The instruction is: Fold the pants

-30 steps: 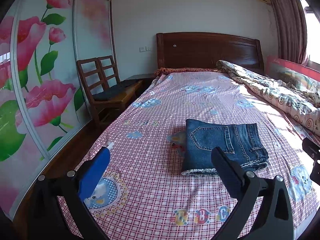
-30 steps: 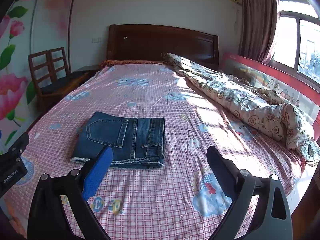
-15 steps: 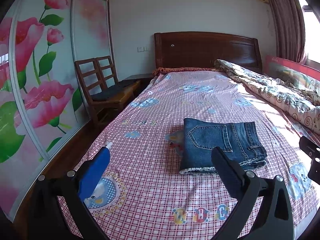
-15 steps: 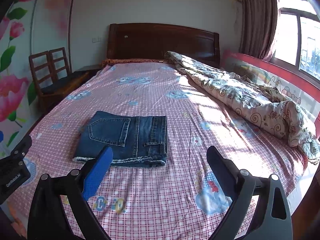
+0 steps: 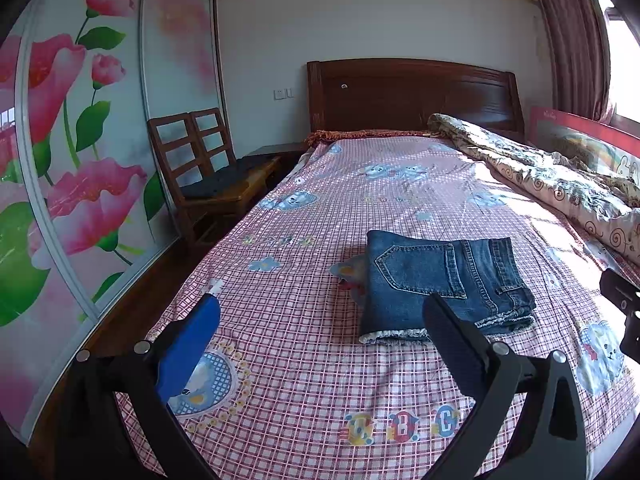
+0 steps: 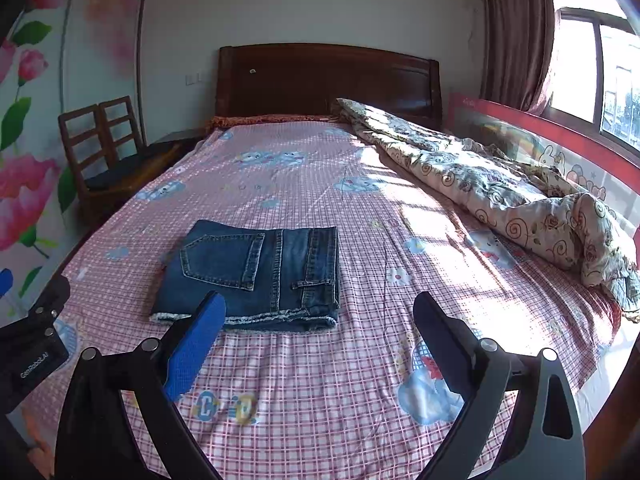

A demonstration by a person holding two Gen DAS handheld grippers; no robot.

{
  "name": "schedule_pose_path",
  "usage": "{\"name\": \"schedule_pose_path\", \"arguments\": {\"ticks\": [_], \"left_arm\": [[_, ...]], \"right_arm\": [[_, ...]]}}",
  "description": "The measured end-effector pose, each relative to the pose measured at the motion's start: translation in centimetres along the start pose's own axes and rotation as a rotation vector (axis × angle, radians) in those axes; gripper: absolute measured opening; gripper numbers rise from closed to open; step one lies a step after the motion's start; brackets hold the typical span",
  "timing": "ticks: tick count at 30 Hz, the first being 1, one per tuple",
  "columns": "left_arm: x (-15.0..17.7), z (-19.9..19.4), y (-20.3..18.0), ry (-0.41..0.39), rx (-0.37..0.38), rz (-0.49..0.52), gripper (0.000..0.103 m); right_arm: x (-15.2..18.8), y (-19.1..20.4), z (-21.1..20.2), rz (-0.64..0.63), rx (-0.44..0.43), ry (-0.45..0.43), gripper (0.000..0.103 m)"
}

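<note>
Denim pants (image 5: 440, 280) are seen folded into a flat rectangle on the checked pink bedsheet (image 5: 304, 360).

Both tongs are held spread wide and empty — the left gripper (image 5: 320, 316) is kept short of the pants, which lie ahead toward its right finger; the right gripper (image 6: 318, 312) is kept just short of the frayed hem, the pants ahead toward its left finger. A rumpled quilt (image 6: 500, 192) is seen well off to the right.

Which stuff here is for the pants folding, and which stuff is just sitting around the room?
For the job:
- folded jeans
- left tool, open, holding nothing
- right tool, open, holding nothing
- bed sheet the jeans lie on

Just around:
- crumpled quilt
- wooden chairs
- headboard
- flowered wardrobe doors
- curtain
</note>
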State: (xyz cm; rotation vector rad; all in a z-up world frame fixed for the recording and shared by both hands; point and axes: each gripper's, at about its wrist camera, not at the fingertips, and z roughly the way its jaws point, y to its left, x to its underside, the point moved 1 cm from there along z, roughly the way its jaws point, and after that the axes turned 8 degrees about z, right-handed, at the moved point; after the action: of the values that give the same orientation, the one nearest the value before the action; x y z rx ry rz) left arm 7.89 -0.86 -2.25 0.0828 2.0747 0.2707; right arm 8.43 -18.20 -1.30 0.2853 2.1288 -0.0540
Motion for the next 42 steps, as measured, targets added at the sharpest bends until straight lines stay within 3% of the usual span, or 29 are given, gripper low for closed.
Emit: {"name": "schedule_pose_path", "arguments": {"ticks": [16,19,24,34,42], "left_arm": [[0.3,-0.6,0.4,-0.005,0.013,-0.032,0.101],[0.5,-1.2,0.0,-0.02,-0.024,-0.008,0.101],[0.2,-1.7,-0.9,-0.029,-0.009,0.029,0.101],[0.1,-1.3,-0.6,0.029,-0.056,0.004,0.101],[0.4,-1.1,-1.1,0.031,-0.038,0.028,0.101]], "right_arm": [[0.0,0.0,0.2,-0.005,-0.014,0.005,0.094],[0.0,0.1,0.2,-0.015,-0.013,0.01,0.094],[0.3,0.6,0.2,-0.045,-0.012,0.013,0.094],[0.3,0.6,0.4,-0.06,-0.004,0.018,0.094],[0.5,0.6,0.6,-0.07,0.004,0.024,0.094]]}}
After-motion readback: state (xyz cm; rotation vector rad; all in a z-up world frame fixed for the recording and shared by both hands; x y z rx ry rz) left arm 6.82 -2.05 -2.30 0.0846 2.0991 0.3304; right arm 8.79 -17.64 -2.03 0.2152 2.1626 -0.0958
